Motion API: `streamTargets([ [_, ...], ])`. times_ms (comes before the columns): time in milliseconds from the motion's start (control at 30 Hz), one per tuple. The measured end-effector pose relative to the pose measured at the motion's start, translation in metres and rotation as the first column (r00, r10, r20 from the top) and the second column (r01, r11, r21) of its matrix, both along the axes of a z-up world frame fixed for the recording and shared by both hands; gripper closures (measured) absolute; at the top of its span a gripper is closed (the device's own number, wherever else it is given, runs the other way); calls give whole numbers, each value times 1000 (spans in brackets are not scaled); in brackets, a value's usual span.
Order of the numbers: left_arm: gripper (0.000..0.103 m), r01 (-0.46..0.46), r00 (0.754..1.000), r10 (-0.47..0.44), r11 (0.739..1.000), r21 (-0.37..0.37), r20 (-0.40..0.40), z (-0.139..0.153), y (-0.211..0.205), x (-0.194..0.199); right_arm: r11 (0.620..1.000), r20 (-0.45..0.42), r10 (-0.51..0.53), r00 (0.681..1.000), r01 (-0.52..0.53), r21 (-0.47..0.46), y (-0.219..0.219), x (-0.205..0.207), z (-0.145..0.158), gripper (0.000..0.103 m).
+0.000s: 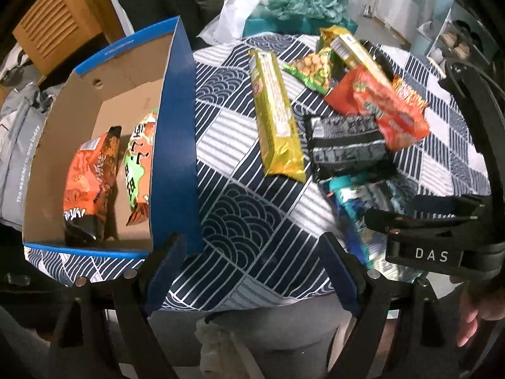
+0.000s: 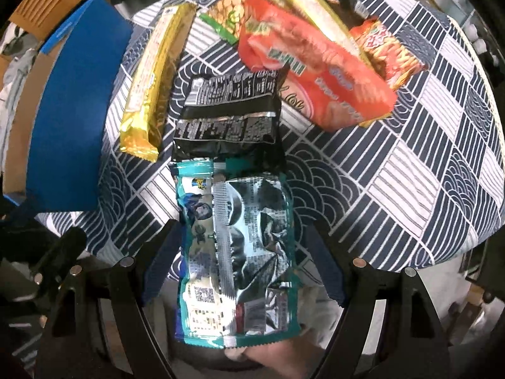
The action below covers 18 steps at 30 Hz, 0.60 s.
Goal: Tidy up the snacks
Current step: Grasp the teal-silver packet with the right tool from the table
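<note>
A blue cardboard box stands at the table's left and holds an orange snack bag and a green-orange bag. On the patterned tablecloth lie a long gold pack, a black pack, a red-orange pack and a green snack bag. A teal-silver bag lies at the near table edge between the open fingers of my right gripper, not pinched; it also shows in the left wrist view. My left gripper is open and empty beside the box.
In the right wrist view the box is at the left, with the gold pack, black pack and red-orange pack beyond the teal bag. A white plastic bag and teal items lie behind the table. A wooden chair stands far left.
</note>
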State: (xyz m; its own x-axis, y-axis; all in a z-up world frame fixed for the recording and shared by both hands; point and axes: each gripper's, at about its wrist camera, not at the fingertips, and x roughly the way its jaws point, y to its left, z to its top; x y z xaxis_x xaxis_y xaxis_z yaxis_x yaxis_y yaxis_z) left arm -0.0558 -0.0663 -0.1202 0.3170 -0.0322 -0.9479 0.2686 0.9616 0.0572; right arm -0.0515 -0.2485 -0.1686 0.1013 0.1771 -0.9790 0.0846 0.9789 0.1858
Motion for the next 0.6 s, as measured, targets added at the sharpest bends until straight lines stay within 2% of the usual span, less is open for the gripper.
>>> streamTargets([
  [167,16,18,1000,-18,999,32,-9,-10,-3,-3,999,-30,34,999,-35,-15,11,3,-13,23],
  [367,16,1,999,0,1000,29,-37,-18,-1,2,998,-62,47,997,-50,-36,19,14,-30,22],
  [600,16,10,998,-8,999,38,-55,-26,-8,4,993,-32,85,996,-87,-82,27,21,-38,21],
])
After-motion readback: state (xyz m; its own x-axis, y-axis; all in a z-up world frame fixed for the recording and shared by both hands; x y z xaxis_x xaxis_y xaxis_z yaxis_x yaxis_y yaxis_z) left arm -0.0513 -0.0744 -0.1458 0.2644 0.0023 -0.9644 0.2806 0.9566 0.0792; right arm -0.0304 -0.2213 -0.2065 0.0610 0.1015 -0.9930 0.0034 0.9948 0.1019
